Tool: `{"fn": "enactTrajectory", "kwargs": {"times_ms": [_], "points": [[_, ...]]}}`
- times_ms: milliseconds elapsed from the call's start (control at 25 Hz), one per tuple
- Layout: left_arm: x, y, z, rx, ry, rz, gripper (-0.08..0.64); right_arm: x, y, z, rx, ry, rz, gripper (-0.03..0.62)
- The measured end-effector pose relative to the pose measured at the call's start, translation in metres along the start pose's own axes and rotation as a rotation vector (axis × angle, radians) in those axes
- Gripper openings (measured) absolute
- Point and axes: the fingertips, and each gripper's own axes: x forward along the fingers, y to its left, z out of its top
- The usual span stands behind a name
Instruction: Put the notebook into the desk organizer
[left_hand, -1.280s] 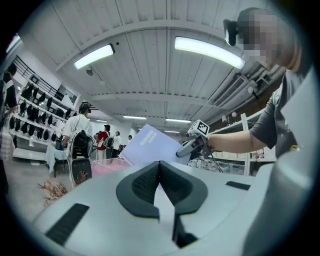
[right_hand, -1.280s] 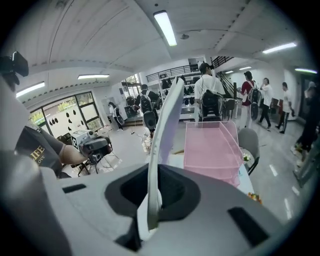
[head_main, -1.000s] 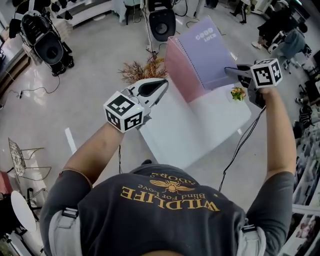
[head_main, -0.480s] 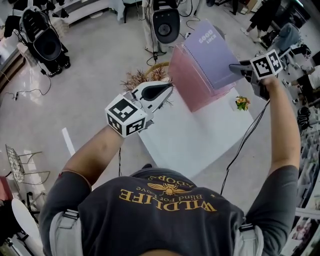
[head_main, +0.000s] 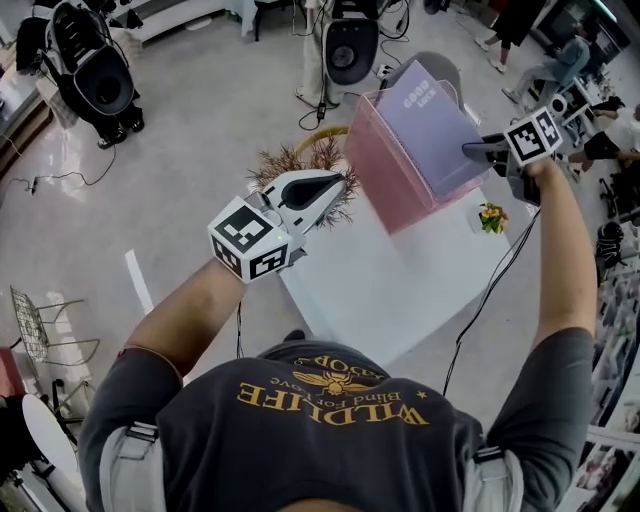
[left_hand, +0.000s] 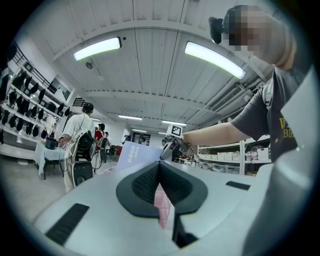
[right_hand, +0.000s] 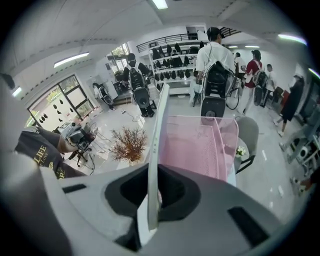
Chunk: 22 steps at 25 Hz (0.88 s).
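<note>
Since a second ago the notebook (head_main: 432, 125) has sunk a little against the organizer (head_main: 385, 170), so more pink wall now shows around its lower edge. The left gripper (head_main: 335, 182) has hardly shifted.

The right gripper (head_main: 470, 151) pinches the notebook by its right edge and holds it upright and tilted over the organizer, which stands at the table's (head_main: 400, 290) far corner. In the right gripper view the notebook (right_hand: 156, 150) shows edge-on, clamped between the jaws and close by the organizer's (right_hand: 192, 150) left wall. Whether it is inside that wall I cannot tell.

The left gripper hangs over the table's left edge, jaws pressed together on nothing. Dried twigs (head_main: 300, 160) sit by the far-left edge and flowers (head_main: 490, 217) near the right edge.
</note>
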Motion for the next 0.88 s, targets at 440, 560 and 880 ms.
{"fn": "enactTrajectory", "kwargs": {"times_ms": [440,560,880], "points": [[0.006,0.017,-0.009,-0.035,0.019,0.007,0.000,0.034,-0.076,-0.017,0.113,0.076,-0.126,0.031],[-0.001,0.018,-0.012,-0.040,0.025,0.008,0.000,0.050,-0.084,-0.026,0.126,0.101,-0.182,0.031],[0.003,0.022,-0.024,-0.049,0.028,0.005,0.001,0.083,-0.118,-0.043,0.119,0.161,-0.358,0.051]]}}
